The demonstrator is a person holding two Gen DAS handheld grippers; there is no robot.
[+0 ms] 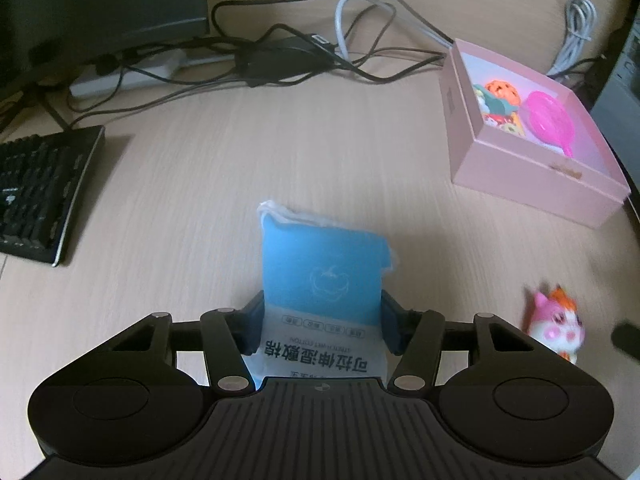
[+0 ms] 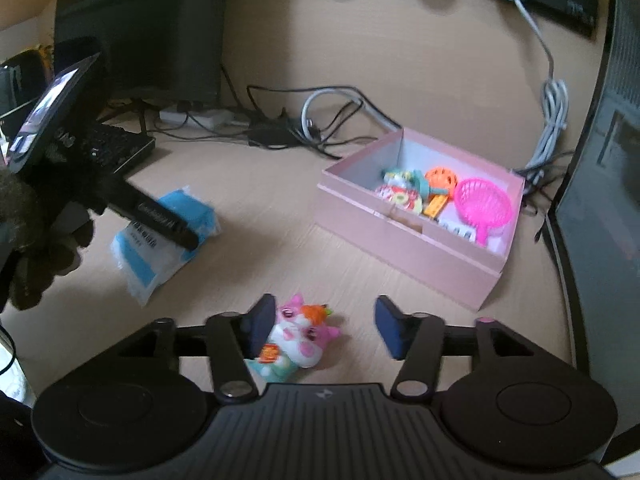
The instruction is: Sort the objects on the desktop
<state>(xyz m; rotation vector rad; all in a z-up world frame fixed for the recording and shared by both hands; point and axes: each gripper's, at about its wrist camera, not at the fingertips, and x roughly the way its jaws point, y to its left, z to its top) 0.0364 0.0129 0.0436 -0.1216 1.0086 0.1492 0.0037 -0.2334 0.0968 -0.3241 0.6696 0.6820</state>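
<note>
Left gripper [image 1: 322,322]: jaws closed on a blue-and-white packet [image 1: 320,280] of cotton pads, pinched at both side edges; the packet's far end points forward over the desk [image 1: 240,168]. In the right wrist view the same packet [image 2: 160,236] appears under the left gripper's finger, low over the desk or touching it; which one cannot be told.

Right gripper [image 2: 326,324]: jaws spread apart, holding nothing. A pink-and-white plush toy [image 2: 298,334] with an orange tuft lies on the desk between them, against the left finger and well clear of the right one. The left wrist view shows the toy [image 1: 554,324] blurred at the right edge.

Pink box [image 2: 404,236]: open-topped, on the desk ahead and to the right of both grippers. It holds a pink scoop [image 2: 484,204], an orange perforated ball [image 2: 442,178] and several small colourful toys.

Black keyboard [image 1: 40,192]: left side of the desk.

Cables [image 1: 304,52] and a power strip [image 1: 128,74]: tangled along the far edge, behind the box.

Dark monitor [image 2: 140,28]: upper left.
</note>
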